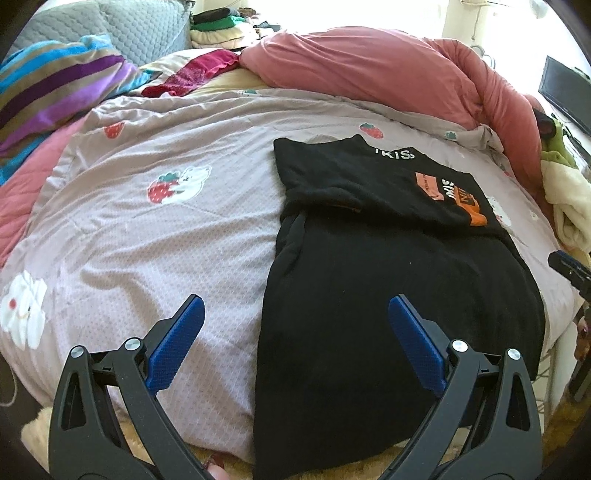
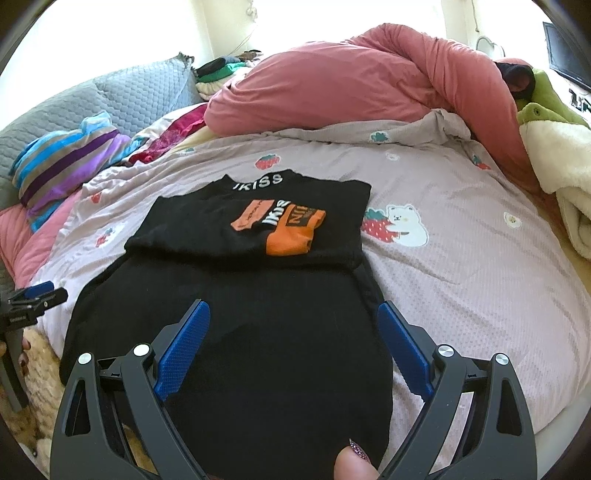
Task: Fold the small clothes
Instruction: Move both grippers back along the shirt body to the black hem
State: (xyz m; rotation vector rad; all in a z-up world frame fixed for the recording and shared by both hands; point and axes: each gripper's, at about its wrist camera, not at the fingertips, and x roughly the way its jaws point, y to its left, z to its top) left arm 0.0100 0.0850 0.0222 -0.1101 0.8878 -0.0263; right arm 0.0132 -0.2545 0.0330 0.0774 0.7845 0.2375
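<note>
A black shirt [image 1: 388, 266] with an orange print lies flat on the bed, sleeves folded in over the chest; it also shows in the right wrist view [image 2: 258, 295]. My left gripper [image 1: 295, 306] is open and empty, above the shirt's near left edge. It appears at the left edge of the right wrist view [image 2: 33, 295]. My right gripper [image 2: 293, 310] is open and empty, hovering over the shirt's lower half. It shows at the right edge of the left wrist view [image 1: 569, 269].
The bed has a mauve strawberry-print cover [image 1: 147, 240]. A pink duvet [image 2: 351, 77] is bunched at the back. A striped garment [image 1: 55, 92] lies far left, a green and cream blanket [image 2: 554, 155] at right, stacked clothes [image 1: 221, 26] behind.
</note>
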